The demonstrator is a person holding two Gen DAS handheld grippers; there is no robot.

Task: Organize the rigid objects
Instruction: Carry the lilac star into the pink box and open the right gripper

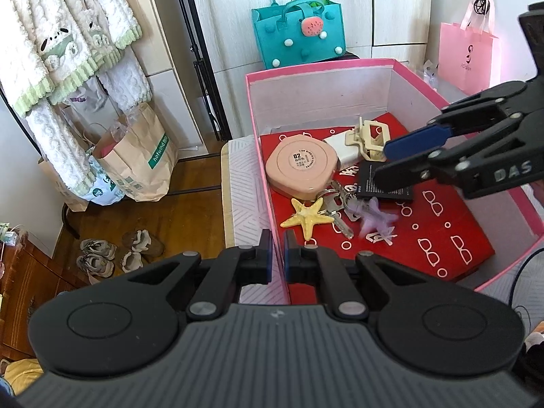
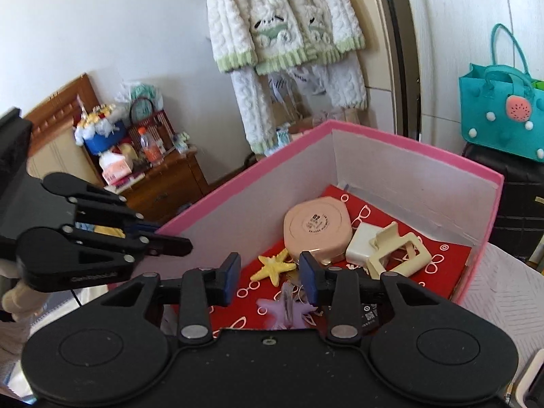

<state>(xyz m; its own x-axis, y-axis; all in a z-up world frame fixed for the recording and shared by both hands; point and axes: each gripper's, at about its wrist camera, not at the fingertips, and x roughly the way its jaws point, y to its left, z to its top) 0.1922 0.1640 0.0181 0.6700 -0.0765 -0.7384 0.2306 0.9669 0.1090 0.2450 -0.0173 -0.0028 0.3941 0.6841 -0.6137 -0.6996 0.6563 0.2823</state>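
Note:
A pink box (image 1: 258, 129) with a red patterned floor holds a peach rounded case (image 1: 301, 166), a white charger (image 1: 336, 148), a cream hair claw (image 1: 370, 137), a yellow starfish (image 1: 307, 219), keys (image 1: 336, 210), a black battery (image 1: 384, 183) and a blurred lilac starfish (image 1: 377, 219). My left gripper (image 1: 278, 255) is shut on the box's near left wall. My right gripper (image 2: 270, 280) is open over the box, empty; the lilac starfish (image 2: 287, 309) lies blurred just below its fingers. The right gripper shows in the left wrist view (image 1: 387, 159).
A teal felt bag (image 1: 299, 37) and a pink paper bag (image 1: 467, 56) stand behind the box. Brown paper bags (image 1: 142, 159), shoes (image 1: 115, 255) and hanging fleece clothes (image 1: 61, 34) are on the left. A wooden cabinet (image 2: 159, 183) holds clutter.

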